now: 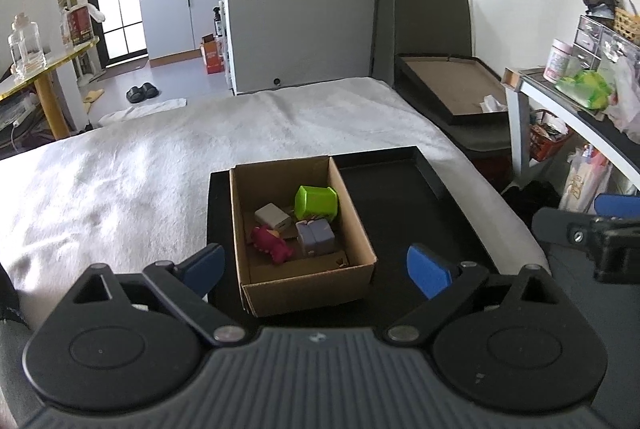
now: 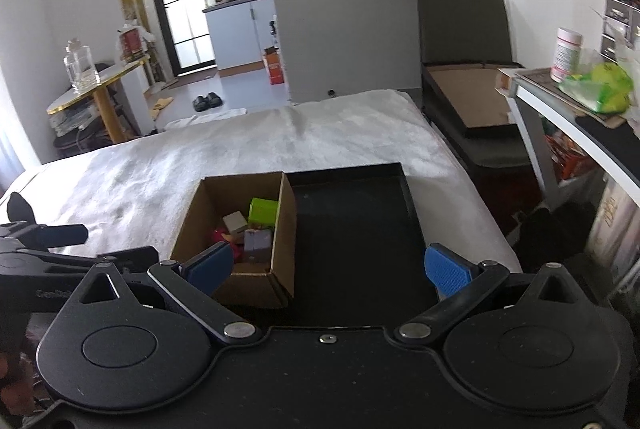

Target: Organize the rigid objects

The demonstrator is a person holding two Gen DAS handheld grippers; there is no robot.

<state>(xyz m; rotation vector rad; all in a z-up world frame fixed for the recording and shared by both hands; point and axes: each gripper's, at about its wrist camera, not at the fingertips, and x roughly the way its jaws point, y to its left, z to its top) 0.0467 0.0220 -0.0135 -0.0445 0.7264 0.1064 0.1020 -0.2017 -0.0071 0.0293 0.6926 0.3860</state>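
Your cardboard box (image 1: 304,241) sits on the left part of the black tray (image 1: 400,197), holding a green cup (image 1: 316,202) on its side, a white block (image 1: 273,217), a lilac cube (image 1: 315,236) and a magenta toy (image 1: 272,244). From the right wrist view the box wall hides most of them. The tray's right half lies bare. Around it spreads a soft white blanket (image 1: 140,165). Your left gripper (image 1: 316,267) and right gripper (image 2: 330,265) both hang spread wide, holding nothing.

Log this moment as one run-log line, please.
left gripper: open, empty | right gripper: open, empty | cardboard box: holds toys, on black tray | tray beside box: bare
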